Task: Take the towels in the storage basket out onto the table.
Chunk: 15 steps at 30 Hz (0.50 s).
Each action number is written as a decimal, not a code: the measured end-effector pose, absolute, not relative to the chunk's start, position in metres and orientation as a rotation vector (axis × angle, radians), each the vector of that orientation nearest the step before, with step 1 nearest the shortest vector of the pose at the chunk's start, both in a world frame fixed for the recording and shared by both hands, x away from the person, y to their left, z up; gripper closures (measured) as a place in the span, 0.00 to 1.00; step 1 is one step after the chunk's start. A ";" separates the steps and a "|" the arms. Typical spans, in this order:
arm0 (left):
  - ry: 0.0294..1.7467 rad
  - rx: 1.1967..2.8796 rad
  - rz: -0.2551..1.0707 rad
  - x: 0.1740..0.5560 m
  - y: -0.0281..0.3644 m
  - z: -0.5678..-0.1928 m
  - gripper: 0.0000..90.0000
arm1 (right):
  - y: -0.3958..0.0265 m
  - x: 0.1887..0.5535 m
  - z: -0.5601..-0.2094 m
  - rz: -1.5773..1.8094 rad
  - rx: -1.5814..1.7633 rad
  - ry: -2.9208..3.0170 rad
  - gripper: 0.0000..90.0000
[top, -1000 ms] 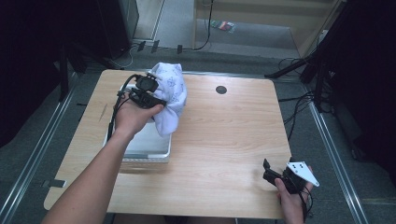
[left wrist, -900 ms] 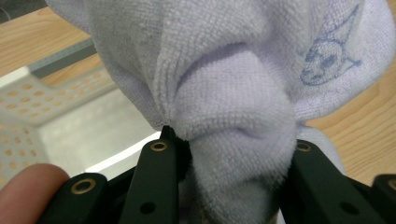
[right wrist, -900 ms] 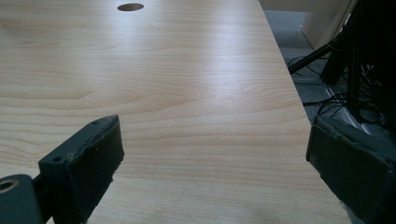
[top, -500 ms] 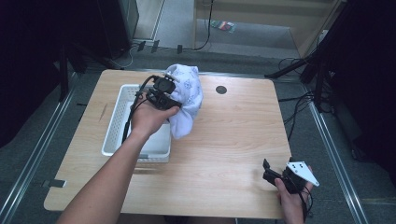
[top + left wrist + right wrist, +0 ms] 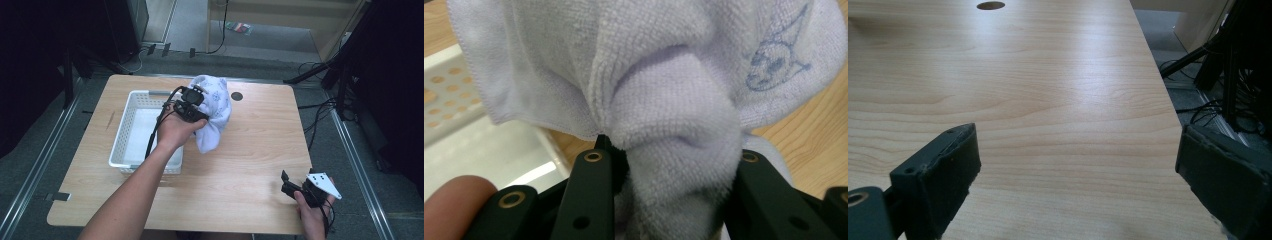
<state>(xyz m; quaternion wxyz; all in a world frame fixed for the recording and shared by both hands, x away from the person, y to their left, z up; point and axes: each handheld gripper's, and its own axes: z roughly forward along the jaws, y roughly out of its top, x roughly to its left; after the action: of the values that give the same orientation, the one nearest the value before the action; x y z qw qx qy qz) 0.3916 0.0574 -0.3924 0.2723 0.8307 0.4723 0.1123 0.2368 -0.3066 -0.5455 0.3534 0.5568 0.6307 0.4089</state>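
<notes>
A pale lilac towel [image 5: 212,112] with a blue print hangs bunched above the wooden table, just right of the white basket [image 5: 120,142]. My left gripper [image 5: 197,107] is shut on it. In the left gripper view the towel [image 5: 674,100] bulges between the two black jaws and hides most of what lies ahead. My right gripper [image 5: 287,182] rests low at the table's near right corner. Its jaws stand wide apart in the right gripper view [image 5: 1078,165], with bare wood between them.
The white perforated basket [image 5: 454,95] sits on the left half of the table. A round cable hole [image 5: 236,96] lies near the far edge, also seen as a dark cable hole [image 5: 990,5]. Cables and dark stands crowd the floor to the right.
My left hand has carried the towel rightwards and slightly down, from over the basket to beside its right rim. The right gripper has stayed put.
</notes>
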 end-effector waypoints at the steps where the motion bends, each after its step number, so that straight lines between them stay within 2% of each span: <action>1: 1.271 2.236 0.302 0.392 0.057 -0.392 0.75 | -0.307 0.237 -0.546 1.057 1.440 1.631 0.04; 15: 1.245 2.257 0.245 0.395 0.022 -0.417 0.75 | -0.307 0.237 -0.546 1.061 1.434 1.641 0.05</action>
<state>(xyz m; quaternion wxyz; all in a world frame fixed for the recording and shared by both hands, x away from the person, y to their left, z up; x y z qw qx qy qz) 0.3952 0.0222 -0.4173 0.2725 0.8387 0.4626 0.0910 0.2370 -0.3069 -0.5456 0.3515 0.5539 0.6338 0.4098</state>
